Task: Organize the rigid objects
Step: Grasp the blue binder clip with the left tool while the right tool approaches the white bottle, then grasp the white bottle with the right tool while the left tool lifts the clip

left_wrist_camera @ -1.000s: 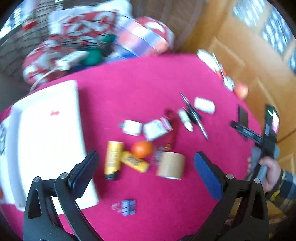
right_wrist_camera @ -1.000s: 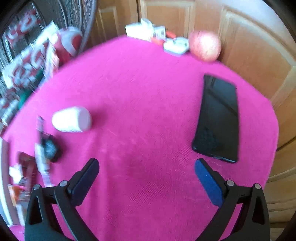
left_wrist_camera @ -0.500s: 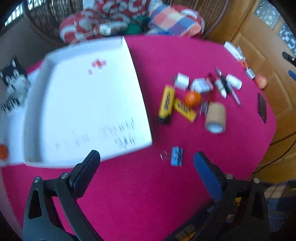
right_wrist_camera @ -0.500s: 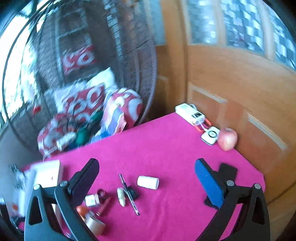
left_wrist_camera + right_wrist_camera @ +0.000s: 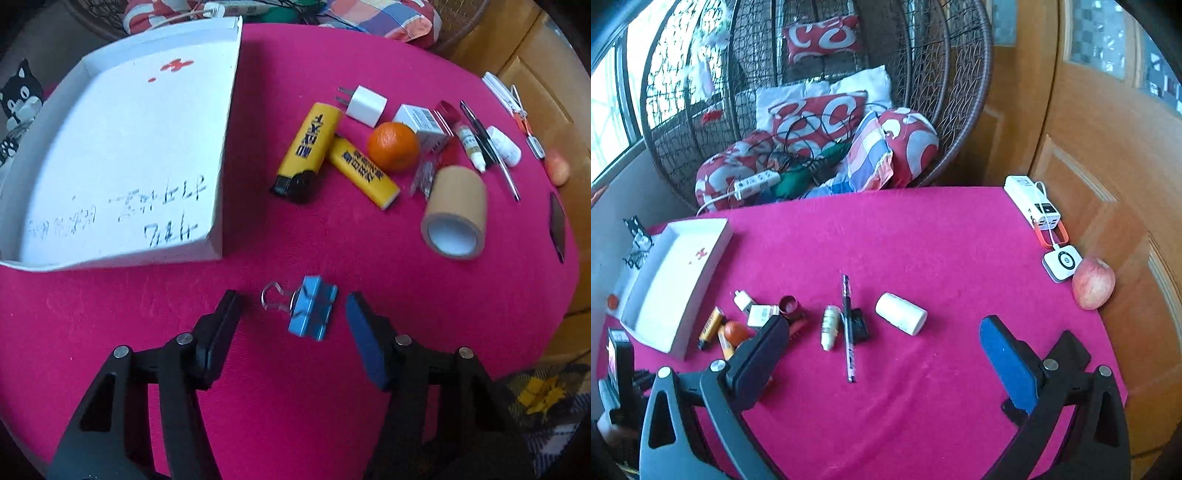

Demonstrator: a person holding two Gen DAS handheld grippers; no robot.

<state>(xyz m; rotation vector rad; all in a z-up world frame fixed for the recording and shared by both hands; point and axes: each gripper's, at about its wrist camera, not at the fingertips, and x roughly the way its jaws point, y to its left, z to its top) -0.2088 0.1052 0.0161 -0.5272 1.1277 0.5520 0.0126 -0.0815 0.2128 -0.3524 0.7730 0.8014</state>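
1. The left tool (image 5: 293,317) has dropped low since a moment ago, jaws apart around the blue binder clip (image 5: 313,312), just below the white tray (image 5: 221,177).
2. Pickup looks imminent; the right tool (image 5: 882,345) hangs apart, idle.

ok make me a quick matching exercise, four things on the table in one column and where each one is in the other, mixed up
Things:
1. binder clip
2. apple
3. orange
4. tape roll

Places:
A. at the table's right edge, next to the wooden door
B. lying on its side, just right of the two yellow lighters
C. between the open fingers of the left gripper
D. beside the small white box, right of the yellow lighters

Pairs: 1-C, 2-A, 3-D, 4-B
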